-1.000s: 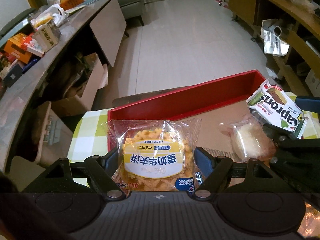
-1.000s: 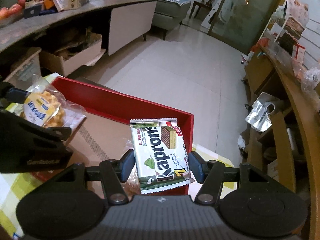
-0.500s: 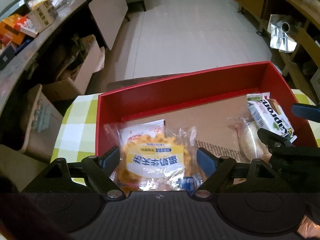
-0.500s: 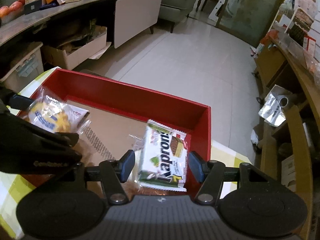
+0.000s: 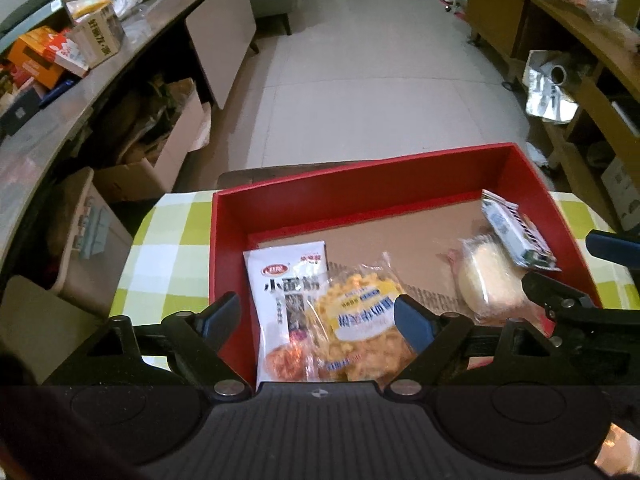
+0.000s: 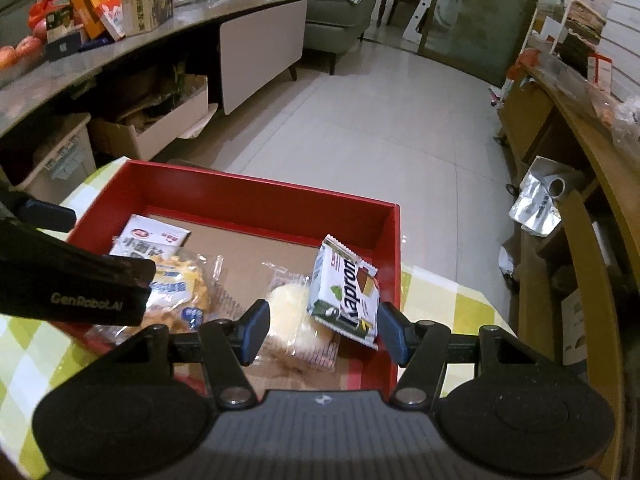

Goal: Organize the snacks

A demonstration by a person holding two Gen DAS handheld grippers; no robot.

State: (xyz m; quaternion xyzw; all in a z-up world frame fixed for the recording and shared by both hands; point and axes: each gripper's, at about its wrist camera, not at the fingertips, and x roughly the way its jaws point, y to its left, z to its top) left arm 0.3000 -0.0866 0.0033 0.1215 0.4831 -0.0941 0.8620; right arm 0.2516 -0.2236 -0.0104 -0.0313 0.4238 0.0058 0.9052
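Note:
A red box (image 5: 360,184) (image 6: 256,196) with a cardboard floor sits on a green-checked tablecloth. In it lie a yellow waffle snack pack (image 5: 360,320) (image 6: 180,288), a white pack with Chinese print (image 5: 286,280) (image 6: 148,240), a pale bun in clear wrap (image 5: 488,276) (image 6: 288,308) and a Kapron wafer pack (image 5: 516,232) (image 6: 346,292) leaning tilted on the bun. My left gripper (image 5: 316,324) is open above the waffle pack at the box's near left. My right gripper (image 6: 322,330) is open over the bun and wafer at the near right.
A long counter (image 6: 120,52) with boxes and fruit runs along the left, with cardboard boxes (image 5: 160,152) under it. Wooden shelving (image 6: 580,200) stands on the right. Tiled floor (image 5: 360,80) lies beyond the table edge.
Both grippers opened and let go: the waffle pack dropped onto the white pack, the wafer pack dropped against the bun. Both grippers pulled back towards me.

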